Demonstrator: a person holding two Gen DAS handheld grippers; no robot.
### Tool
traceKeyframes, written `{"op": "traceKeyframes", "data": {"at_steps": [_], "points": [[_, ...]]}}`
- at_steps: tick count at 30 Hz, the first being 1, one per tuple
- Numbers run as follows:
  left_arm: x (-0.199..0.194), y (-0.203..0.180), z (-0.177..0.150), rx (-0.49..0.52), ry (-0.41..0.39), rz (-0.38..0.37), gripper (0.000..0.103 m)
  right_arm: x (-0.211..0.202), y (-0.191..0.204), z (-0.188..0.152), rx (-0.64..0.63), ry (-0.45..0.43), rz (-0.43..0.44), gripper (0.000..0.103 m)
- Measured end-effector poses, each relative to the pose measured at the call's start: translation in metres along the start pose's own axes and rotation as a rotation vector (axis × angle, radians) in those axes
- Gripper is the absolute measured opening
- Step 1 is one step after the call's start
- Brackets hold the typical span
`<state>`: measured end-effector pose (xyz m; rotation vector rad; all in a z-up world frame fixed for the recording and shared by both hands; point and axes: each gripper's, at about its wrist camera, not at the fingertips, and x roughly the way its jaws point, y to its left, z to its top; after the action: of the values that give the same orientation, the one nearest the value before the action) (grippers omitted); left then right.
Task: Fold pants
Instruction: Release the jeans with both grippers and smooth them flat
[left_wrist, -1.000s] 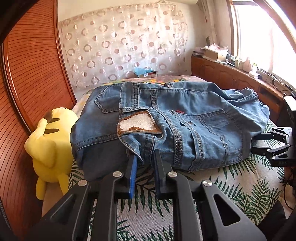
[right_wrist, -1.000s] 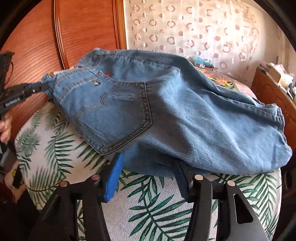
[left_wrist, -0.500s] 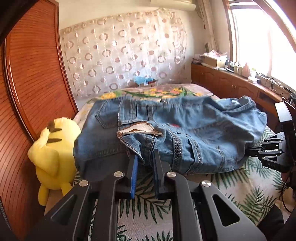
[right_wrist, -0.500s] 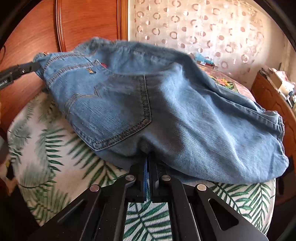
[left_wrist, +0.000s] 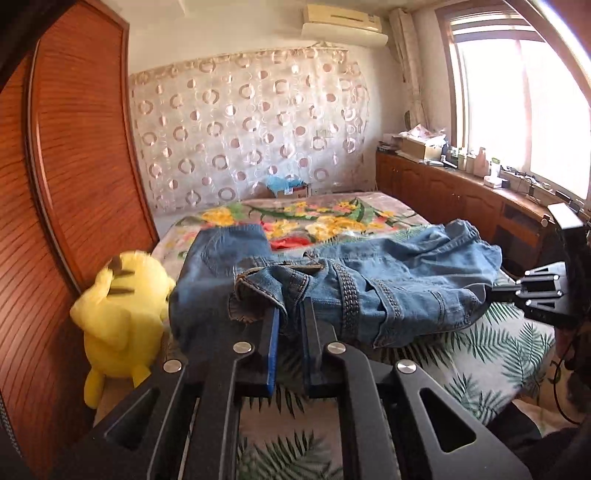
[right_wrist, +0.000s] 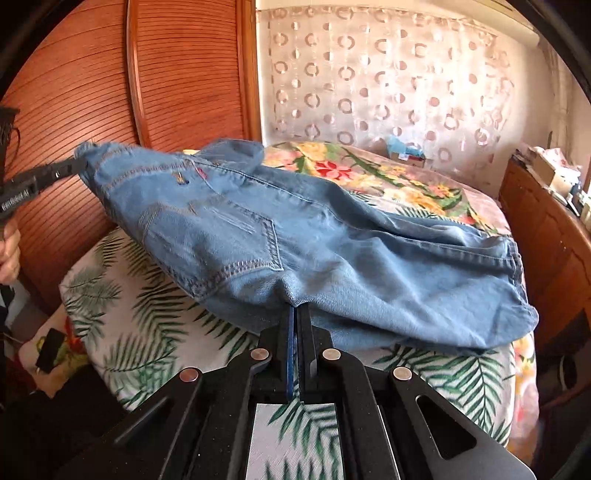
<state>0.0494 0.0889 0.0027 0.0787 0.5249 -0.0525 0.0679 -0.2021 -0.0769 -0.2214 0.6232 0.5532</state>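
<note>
Two grippers hold the blue jeans (right_wrist: 303, 240) above the bed (right_wrist: 122, 306), each at one edge of the denim. Seen from its own camera, the left gripper (left_wrist: 290, 314) has its fingers clenched on the bunched waistband hem, having just been closing further onto the cloth between them. The right gripper (right_wrist: 295, 312) has its fingers pinched tight on the seat edge just below the back pocket. Between those two points the jeans hang lifted, their near edge clear of the bed's palm-leaf cover, while the far leg ends still drape on the bed toward the window side. Nearer than the jeans the palm-leaf cover lies bare, and beyond them the floral blanket (left_wrist: 314, 221) is open too. Left of the jeans a yellow plush toy (left_wrist: 122, 317) sits just beside the denim, against the wooden panel (left_wrist: 74, 166). Right of the jeans runs a wooden cabinet (left_wrist: 461, 192) with clutter on top
</note>
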Motion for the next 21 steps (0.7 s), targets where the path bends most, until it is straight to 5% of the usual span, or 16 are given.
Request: {"op": "traceKeyframes", "data": {"at_steps": [8,12,21], "points": [[0.021,-0.004,-0.052,-0.039,0.156,-0.013,0.012,0.004,-0.012,-0.021,0.046,0.042,0.023,0.001],[0.019,-0.012,-0.058,-0.036,0.171,-0.02,0.015,0.006,-0.022,-0.02,0.088,0.046,0.048,0.003],[0.011,-0.023,-0.048,-0.028,0.158,-0.055,0.045,-0.023,-0.042,-0.027,0.15,0.003,0.003,0.011]]}}
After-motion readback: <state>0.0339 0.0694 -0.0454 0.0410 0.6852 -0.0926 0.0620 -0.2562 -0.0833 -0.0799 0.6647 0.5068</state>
